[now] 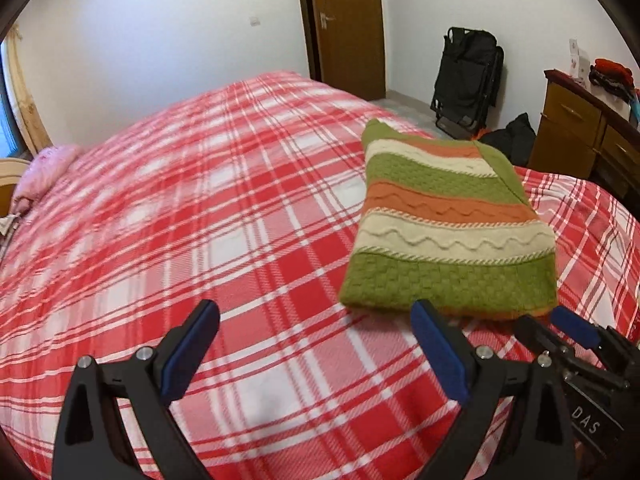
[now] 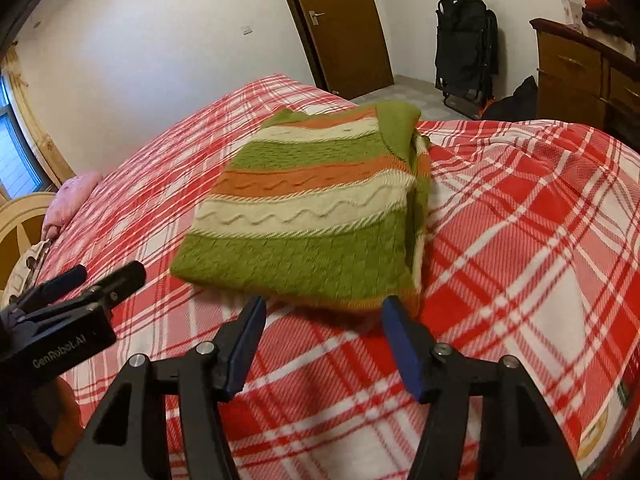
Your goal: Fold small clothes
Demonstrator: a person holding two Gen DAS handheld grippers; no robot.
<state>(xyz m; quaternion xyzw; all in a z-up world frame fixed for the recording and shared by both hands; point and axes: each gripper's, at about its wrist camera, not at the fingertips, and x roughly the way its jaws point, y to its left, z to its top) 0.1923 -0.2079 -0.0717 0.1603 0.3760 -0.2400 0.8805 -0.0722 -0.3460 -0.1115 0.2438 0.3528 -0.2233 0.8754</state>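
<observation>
A folded knit sweater (image 1: 448, 220) with green, orange and cream stripes lies flat on the red plaid bedspread (image 1: 200, 220). It also shows in the right wrist view (image 2: 304, 208). My left gripper (image 1: 316, 320) is open and empty, hovering over the bedspread to the left of the sweater's near edge. My right gripper (image 2: 322, 312) is open and empty, just short of the sweater's near edge. The right gripper shows at the lower right of the left wrist view (image 1: 560, 328). The left gripper shows at the left of the right wrist view (image 2: 104, 276).
A pink pillow (image 1: 48, 168) lies at the bed's far left by a wooden headboard (image 2: 20, 224). A brown door (image 1: 344, 20), a black folded chair (image 1: 468, 76) and a wooden dresser (image 1: 576, 128) stand beyond the bed.
</observation>
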